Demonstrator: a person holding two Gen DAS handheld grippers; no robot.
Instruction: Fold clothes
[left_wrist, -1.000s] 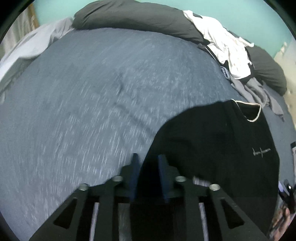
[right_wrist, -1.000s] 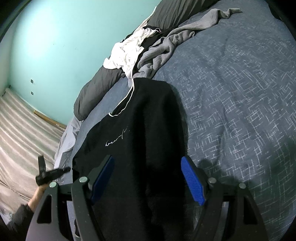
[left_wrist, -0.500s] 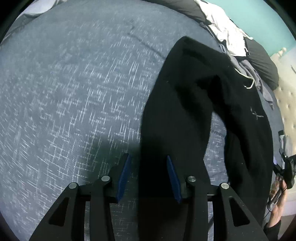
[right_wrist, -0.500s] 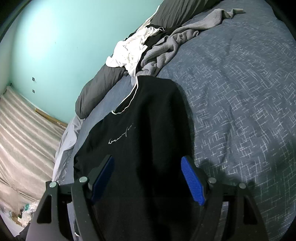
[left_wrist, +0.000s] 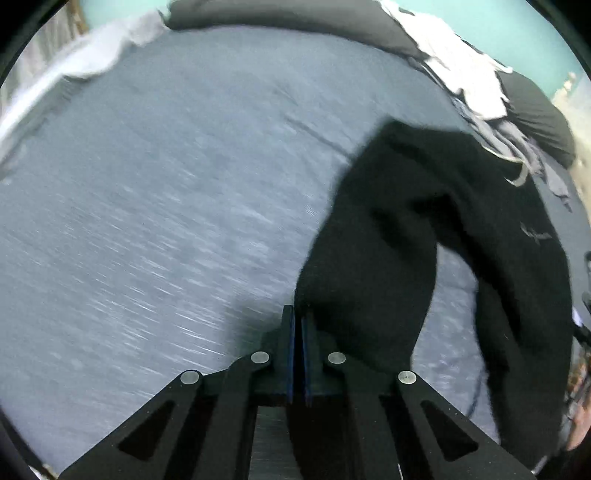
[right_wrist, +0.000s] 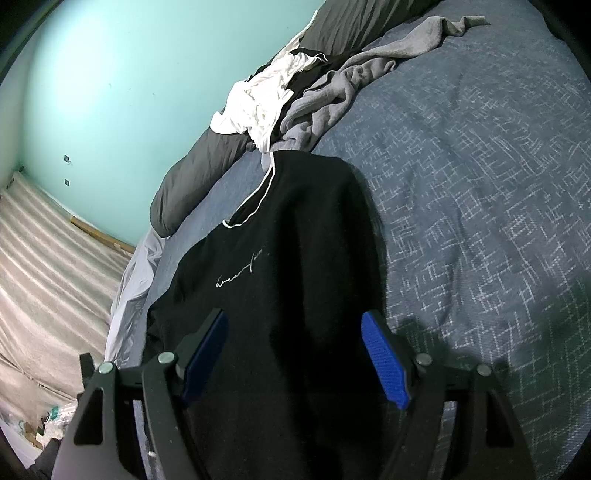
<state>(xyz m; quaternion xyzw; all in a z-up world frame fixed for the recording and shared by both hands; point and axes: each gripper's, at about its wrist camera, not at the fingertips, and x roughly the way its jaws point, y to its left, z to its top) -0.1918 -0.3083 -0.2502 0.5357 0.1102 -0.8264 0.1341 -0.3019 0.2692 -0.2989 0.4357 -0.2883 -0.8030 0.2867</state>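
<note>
While the left tongs (left_wrist: 297, 325) stand pressed together, pads nearly meeting, the black sleeve (left_wrist: 369, 280) of the black sweatshirt (right_wrist: 280, 280) runs up just beside their tips. Whether a thin edge of cloth is pinched between the pads cannot be told, since the view is smeared and no fabric shows in the narrow slit. Over on the other side, the right tongs (right_wrist: 295, 354) stand wide open above the lower body of the sweatshirt, blue pads on either flank and not pressing it.

Spreading outward, the garment lies front-up on the blue-grey bed (right_wrist: 480, 221), its white-trimmed neckline toward the pillows and its small chest script showing. One sleeve is drawn out in a long arc with bedcover visible through the loop, so it is neither laid flat nor folded in. By my reading the fold has barely begun: the body is roughly spread, no side is turned over, and the hem is not brought up.

Beyond it, a heap with a grey garment (right_wrist: 332, 96) and a white garment (right_wrist: 258, 107) sits crumpled against the dark pillow (right_wrist: 192, 177), untouched and waiting its turn.
</note>
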